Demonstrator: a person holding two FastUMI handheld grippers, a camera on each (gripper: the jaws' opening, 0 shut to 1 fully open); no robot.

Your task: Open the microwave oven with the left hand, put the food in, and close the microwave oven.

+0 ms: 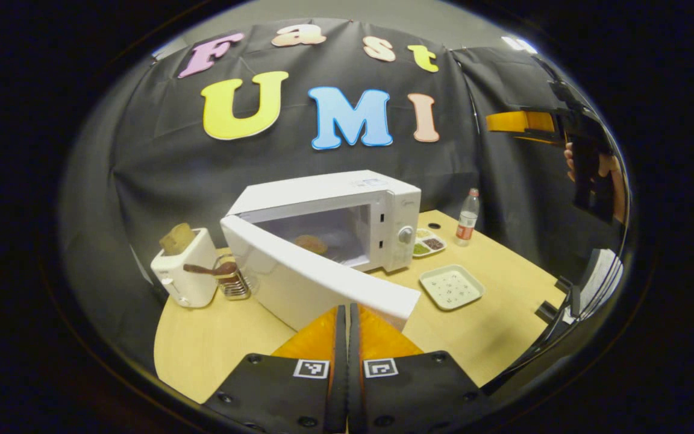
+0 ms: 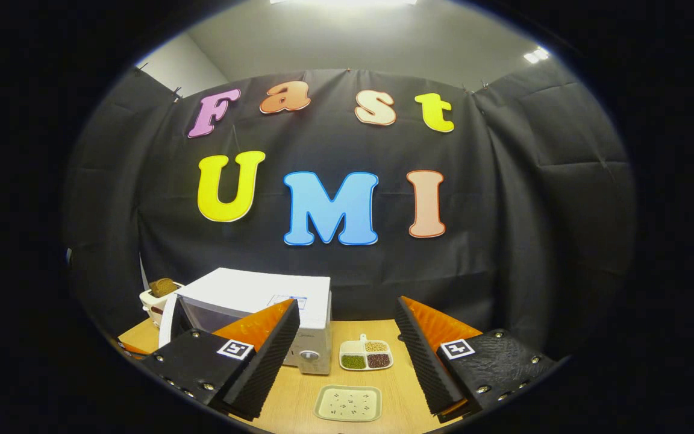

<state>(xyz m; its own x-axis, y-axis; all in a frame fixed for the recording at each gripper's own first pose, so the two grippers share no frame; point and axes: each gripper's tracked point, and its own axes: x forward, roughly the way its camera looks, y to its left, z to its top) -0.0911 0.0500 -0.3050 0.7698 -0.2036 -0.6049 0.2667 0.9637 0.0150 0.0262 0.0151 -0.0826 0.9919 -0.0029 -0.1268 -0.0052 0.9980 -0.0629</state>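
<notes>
The white microwave oven (image 1: 383, 211) stands on the wooden table with its door (image 1: 311, 277) swung open toward me. A round brown piece of food (image 1: 311, 243) lies inside the cavity. My left gripper (image 1: 347, 310) is shut with nothing between its fingers, its tips just short of the door's free edge. A hand holds my right gripper (image 1: 503, 123) high at the right, away from the oven. In the right gripper view the right gripper (image 2: 347, 304) is open and empty, raised above the table, with the microwave oven (image 2: 262, 292) low on the left.
A white toaster (image 1: 184, 274) with bread and a small metal rack (image 1: 232, 280) stand left of the oven. A divided dish (image 1: 428, 244), a water bottle (image 1: 468, 217) and a square plate (image 1: 450, 287) sit to its right. Bare table (image 1: 220, 349) lies in front.
</notes>
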